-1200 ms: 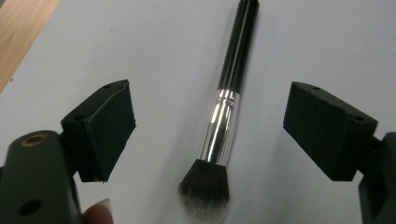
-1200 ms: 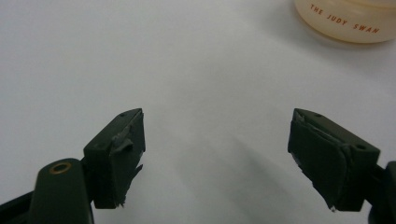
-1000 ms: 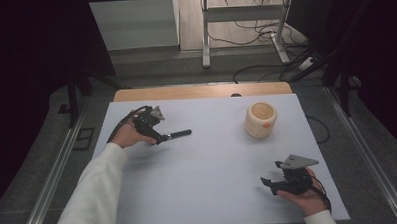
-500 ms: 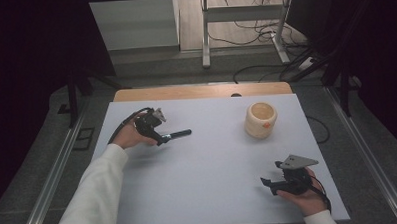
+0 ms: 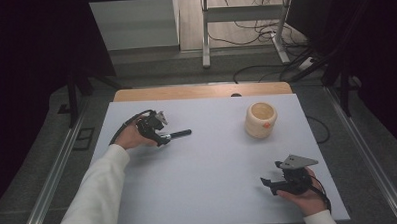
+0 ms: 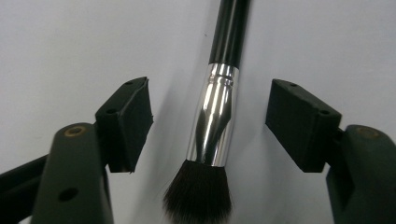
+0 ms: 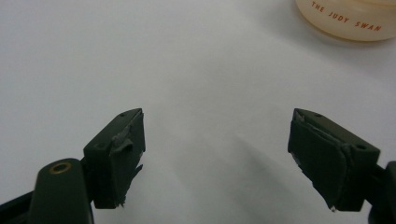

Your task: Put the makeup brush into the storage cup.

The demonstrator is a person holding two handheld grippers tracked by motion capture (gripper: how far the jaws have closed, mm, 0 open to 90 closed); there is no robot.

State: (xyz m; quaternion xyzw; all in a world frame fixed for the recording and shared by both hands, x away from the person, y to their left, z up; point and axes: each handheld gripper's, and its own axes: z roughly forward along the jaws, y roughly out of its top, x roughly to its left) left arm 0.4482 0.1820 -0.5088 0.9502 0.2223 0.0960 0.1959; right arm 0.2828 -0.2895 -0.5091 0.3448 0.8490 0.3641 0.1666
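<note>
1. Closing in on the makeup brush (image 6: 215, 116), the left gripper (image 6: 210, 121) has it between its jaws: they have just been narrowing, yet a gap shows on each side of the silver ferrule (image 6: 214, 114), so nothing is gripped.
2. The brush lies flat on the white table (image 5: 208, 161), left of middle, its black handle (image 5: 180, 134) pointing toward the cream jar (image 5: 260, 120), which stands well apart on the right.
3. The step in hand looks like the pick-up; the next move probably calls for the jaws to finish closing squarely on the ferrule or handle before any lift.
4. The right gripper (image 5: 267, 182) rests low near the table's near right corner, its jaws spread wide with nothing between them.
5. The left gripper view gives the bristles (image 6: 198, 191) and both gaps; the high view has the person's hand (image 5: 132, 137) covering that end.
6. The right gripper view brings out lettering on the jar (image 7: 348, 16).
</note>
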